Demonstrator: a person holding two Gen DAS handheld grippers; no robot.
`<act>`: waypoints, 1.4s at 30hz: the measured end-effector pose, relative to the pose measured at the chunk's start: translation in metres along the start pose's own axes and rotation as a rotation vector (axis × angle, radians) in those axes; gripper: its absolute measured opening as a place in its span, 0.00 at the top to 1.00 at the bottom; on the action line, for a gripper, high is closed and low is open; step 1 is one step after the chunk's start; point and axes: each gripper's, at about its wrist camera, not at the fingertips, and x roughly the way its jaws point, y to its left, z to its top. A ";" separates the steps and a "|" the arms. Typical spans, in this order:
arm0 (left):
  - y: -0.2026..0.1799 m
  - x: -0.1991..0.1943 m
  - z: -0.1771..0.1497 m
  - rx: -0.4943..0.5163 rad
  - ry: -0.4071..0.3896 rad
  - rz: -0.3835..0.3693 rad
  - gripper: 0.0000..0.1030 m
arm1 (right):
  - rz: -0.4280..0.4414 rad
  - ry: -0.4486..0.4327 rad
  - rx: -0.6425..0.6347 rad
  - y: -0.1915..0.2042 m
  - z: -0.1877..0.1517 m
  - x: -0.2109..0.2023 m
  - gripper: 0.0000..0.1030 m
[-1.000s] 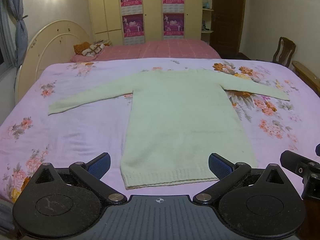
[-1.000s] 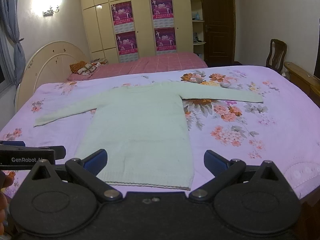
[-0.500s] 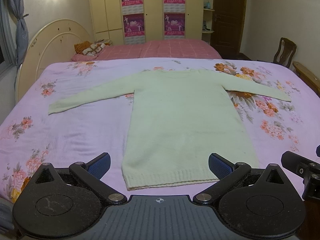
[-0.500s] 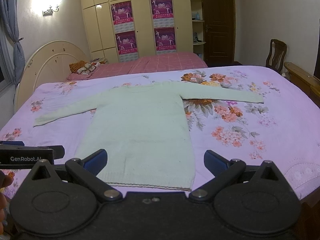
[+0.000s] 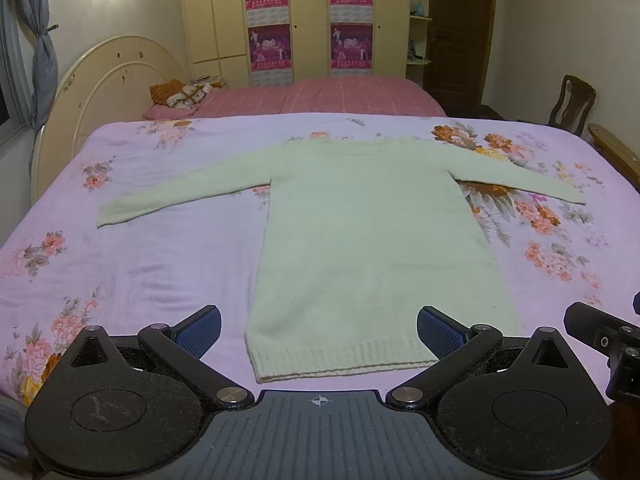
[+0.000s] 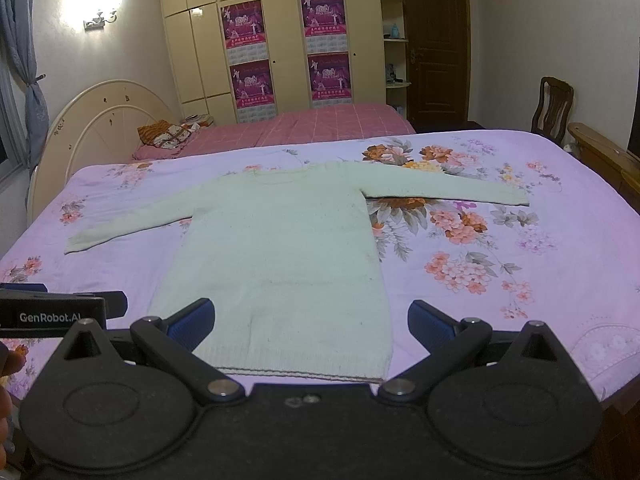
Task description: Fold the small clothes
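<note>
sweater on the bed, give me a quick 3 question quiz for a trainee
1. True or false: the sweater lies flat with both sleeves spread out.
2. Which part of it lies nearest the left claw: A collar, B hem, C a cuff?
3. Fill in: both the left claw and the right claw are ____ and hold nothing.

Key: 1 true; 2 B; 3 open

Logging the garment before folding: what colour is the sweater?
Pale mint green, plain knit sweater; clearest in the left wrist view.
</note>
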 end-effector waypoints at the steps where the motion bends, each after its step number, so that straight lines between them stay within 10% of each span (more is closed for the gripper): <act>1: 0.000 0.001 0.000 -0.001 0.001 0.000 0.00 | 0.000 0.002 0.000 0.001 0.000 0.002 0.01; 25: 0.002 0.029 0.012 -0.010 0.031 -0.002 0.00 | -0.034 0.016 -0.005 -0.004 0.013 0.026 0.01; 42: -0.020 0.121 0.065 0.004 0.037 -0.030 0.00 | -0.056 0.058 0.071 -0.033 0.038 0.098 0.01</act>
